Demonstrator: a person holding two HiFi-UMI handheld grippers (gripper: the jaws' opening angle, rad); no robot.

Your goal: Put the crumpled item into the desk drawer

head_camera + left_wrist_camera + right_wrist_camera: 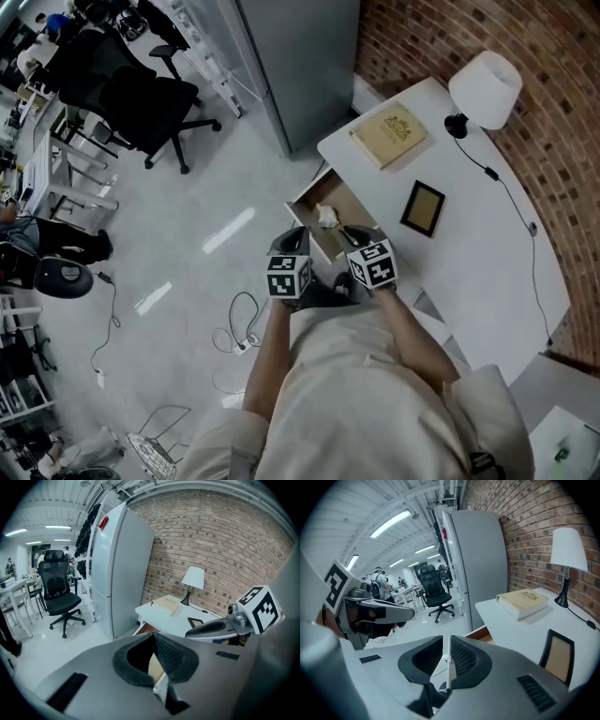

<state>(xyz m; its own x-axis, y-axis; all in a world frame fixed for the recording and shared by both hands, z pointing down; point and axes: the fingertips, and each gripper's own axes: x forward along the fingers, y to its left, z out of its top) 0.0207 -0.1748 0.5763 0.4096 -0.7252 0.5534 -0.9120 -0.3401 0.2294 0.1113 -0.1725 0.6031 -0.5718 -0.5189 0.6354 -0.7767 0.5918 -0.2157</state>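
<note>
The white desk [487, 272] has its drawer [305, 202] pulled out to the left. A white crumpled item [325, 216] lies inside the drawer. My left gripper [292, 242] is at the drawer's front panel. In the left gripper view the left gripper [154, 660] has its jaws closed, with the panel's tan and white edge between the pads. My right gripper [352, 239] is at the drawer's near edge. In the right gripper view the right gripper [448, 660] is shut on a thin white drawer panel. The crumpled item is hidden in both gripper views.
On the desk are a tan book [388, 134], a white lamp [485, 86] with its cord, and a dark picture frame [423, 208]. A grey cabinet [300, 66] stands beside the desk. A black office chair [141, 103] and floor cables [239, 328] are to the left.
</note>
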